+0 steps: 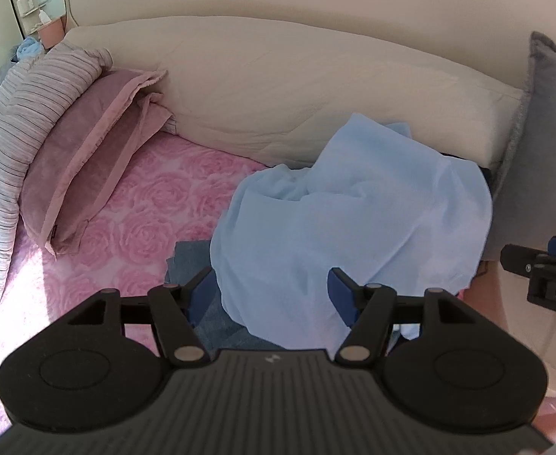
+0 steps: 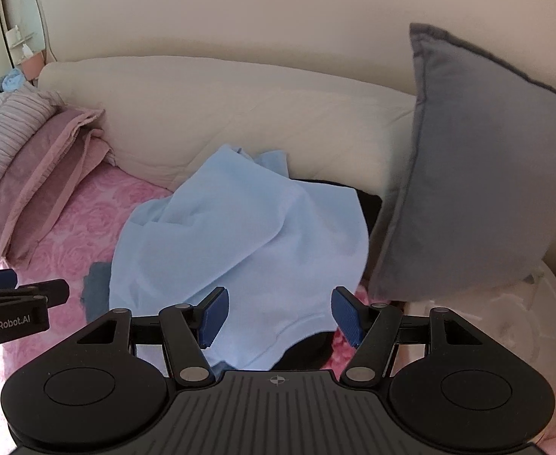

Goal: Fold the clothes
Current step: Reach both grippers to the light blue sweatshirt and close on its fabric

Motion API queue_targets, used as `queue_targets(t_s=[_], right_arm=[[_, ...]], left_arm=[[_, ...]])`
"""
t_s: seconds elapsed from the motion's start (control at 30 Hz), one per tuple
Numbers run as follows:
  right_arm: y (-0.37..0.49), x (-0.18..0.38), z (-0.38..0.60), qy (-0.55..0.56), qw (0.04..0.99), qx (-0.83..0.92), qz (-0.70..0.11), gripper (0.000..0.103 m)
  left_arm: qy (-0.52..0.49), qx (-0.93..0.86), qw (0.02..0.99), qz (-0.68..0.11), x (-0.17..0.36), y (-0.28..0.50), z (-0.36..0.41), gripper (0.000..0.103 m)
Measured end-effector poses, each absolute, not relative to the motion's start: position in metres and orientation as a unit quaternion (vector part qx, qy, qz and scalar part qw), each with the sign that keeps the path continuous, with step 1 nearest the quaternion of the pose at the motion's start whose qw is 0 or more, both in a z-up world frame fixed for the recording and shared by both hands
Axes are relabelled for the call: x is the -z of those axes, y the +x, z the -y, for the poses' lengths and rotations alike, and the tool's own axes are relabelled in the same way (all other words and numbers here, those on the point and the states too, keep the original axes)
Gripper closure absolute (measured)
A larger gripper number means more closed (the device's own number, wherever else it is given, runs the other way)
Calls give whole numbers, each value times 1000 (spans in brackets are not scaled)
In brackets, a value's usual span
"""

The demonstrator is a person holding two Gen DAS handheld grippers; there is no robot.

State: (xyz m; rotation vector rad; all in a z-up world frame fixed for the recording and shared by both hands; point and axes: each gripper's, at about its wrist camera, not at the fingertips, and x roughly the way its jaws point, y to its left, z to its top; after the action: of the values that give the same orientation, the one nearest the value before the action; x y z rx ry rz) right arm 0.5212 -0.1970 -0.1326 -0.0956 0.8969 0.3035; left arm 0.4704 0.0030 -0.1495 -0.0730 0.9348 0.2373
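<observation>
The left gripper point(image 1: 272, 290) fills the near edge of its own view, its blue fingers point(image 1: 338, 288) spread wide with nothing clamped between them. A fold of the blue cloth point(image 1: 353, 208) lies in the gap, but the pads are apart from it on either side, and whether any pad brushes the fabric is unclear. The right gripper point(image 2: 279, 313) is likewise spread wide over the near hem of the same cloth point(image 2: 240, 235), gripping nothing.

The cloth lies crumpled in a heap on the pink bedspread point(image 1: 156, 227), toward the right of the bed, its far edge running up against the long cream bolster point(image 1: 278, 87) at the wall. A darker blue-grey garment point(image 1: 187, 258) peeks out from under its near left corner, and something black point(image 2: 308, 345) shows under its near hem on the right.

A grey cushion point(image 2: 486, 189) leans upright just right of the cloth. At far left, a mauve pillow point(image 1: 80, 159) rests against a striped roll point(image 1: 8, 144).
</observation>
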Motion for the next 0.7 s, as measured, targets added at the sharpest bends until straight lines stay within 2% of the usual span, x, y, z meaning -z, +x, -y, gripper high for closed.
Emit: queue_targets(t_s=[0.7], right_arm=[[616, 228, 188, 2, 872, -142, -469, 39]], left_arm=[[-81, -88, 871, -477, 246, 555, -24, 42]])
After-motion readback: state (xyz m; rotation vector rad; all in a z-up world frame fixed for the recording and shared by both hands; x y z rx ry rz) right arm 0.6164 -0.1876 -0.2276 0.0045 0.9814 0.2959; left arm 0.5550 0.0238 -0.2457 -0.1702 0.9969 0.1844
